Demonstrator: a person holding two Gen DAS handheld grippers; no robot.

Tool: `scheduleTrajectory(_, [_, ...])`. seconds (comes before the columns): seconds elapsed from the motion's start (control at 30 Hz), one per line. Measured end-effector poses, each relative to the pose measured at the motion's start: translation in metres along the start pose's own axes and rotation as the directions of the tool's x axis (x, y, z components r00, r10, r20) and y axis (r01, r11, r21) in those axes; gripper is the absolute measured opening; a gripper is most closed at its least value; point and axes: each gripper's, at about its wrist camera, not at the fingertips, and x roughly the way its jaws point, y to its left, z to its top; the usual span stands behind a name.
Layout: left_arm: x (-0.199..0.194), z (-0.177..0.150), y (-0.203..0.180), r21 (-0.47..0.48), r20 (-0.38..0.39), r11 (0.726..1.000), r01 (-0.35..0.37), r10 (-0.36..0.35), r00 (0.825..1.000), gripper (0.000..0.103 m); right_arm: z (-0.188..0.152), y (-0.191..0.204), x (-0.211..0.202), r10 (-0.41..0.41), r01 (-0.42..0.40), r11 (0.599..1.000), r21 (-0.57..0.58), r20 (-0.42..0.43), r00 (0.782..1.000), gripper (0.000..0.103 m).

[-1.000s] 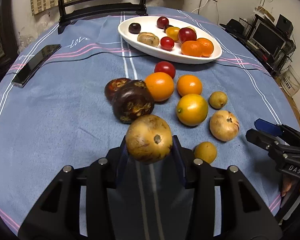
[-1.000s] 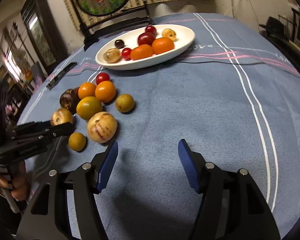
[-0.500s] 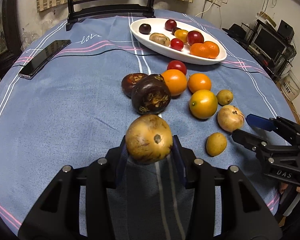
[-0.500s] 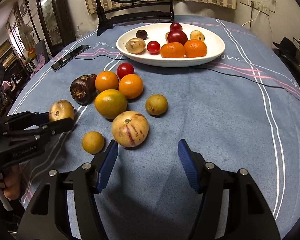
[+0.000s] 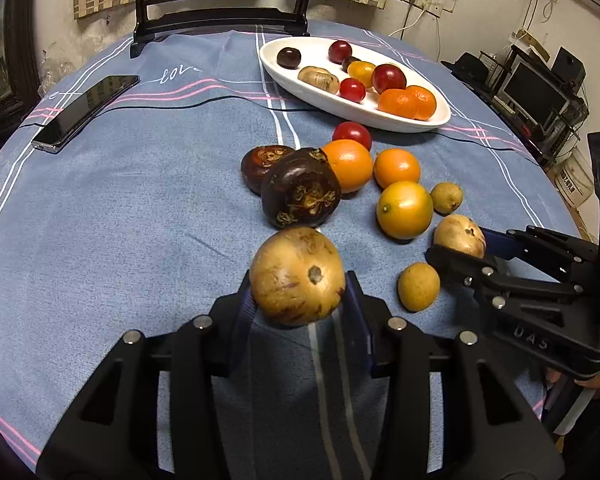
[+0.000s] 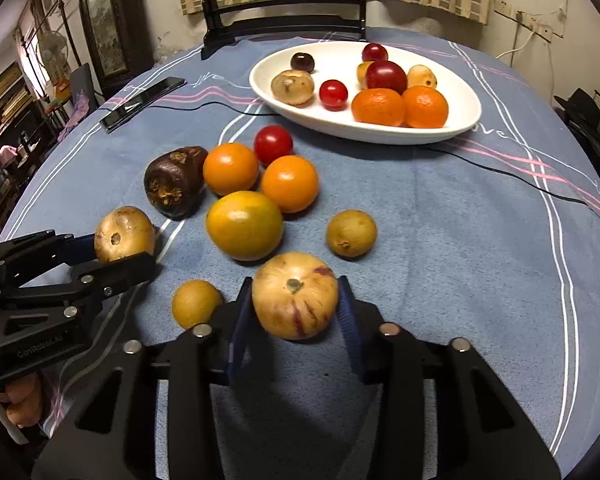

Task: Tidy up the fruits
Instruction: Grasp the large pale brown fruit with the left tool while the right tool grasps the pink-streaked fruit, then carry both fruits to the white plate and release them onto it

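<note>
While your left gripper pinches a brown russet fruit between its blue-padded fingers, clear of the tabletop, your right gripper has its fingers against both sides of a pale red-streaked fruit; whether that one rests on the cloth or is raised, you cannot tell. From the right wrist, a small yellow fruit lies at nine o'clock of the streaked fruit, a large yellow-orange citrus at eleven, another small yellow fruit at one. Beyond sit two oranges, a red tomato and dark mangosteens. At twelve o'clock, the white oval dish holds mixed fruit. A phone lies at ten.
</note>
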Motion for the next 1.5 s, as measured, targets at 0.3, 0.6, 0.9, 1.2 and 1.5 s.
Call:
scheduleTrajectory(0.3, [0.0,0.0,-0.001,0.003,0.0,1.0,-0.003,0.003,1.0,0.043,-0.015,-0.028,-0.016,0.029,-0.034,0.992,0.122,0.039,0.999,0.04])
scheduleTrajectory(0.6, [-0.002,0.001,-0.001,-0.003,0.001,1.0,-0.006,0.006,1.0,0.043,-0.027,-0.046,-0.027,0.046,-0.058,0.982,0.179,0.072,0.996,0.04])
scheduleTrajectory(0.9, [-0.033,0.019,-0.008,0.04,0.064,0.998,0.048,-0.05,0.997,0.043,-0.027,-0.06,-0.041,0.052,-0.075,0.975,0.207,0.114,0.992,0.04])
scheduleTrajectory(1.2, [-0.044,0.053,-0.018,0.092,0.106,0.995,0.035,-0.045,0.993,0.043,-0.002,-0.071,-0.074,0.004,-0.043,0.984,0.173,0.223,0.975,0.04])
scheduleTrajectory(1.5, [-0.036,0.109,-0.039,0.128,0.145,0.991,0.026,-0.045,0.988,0.043,0.055,-0.09,-0.09,-0.065,0.017,0.989,0.148,0.327,0.943,0.04])
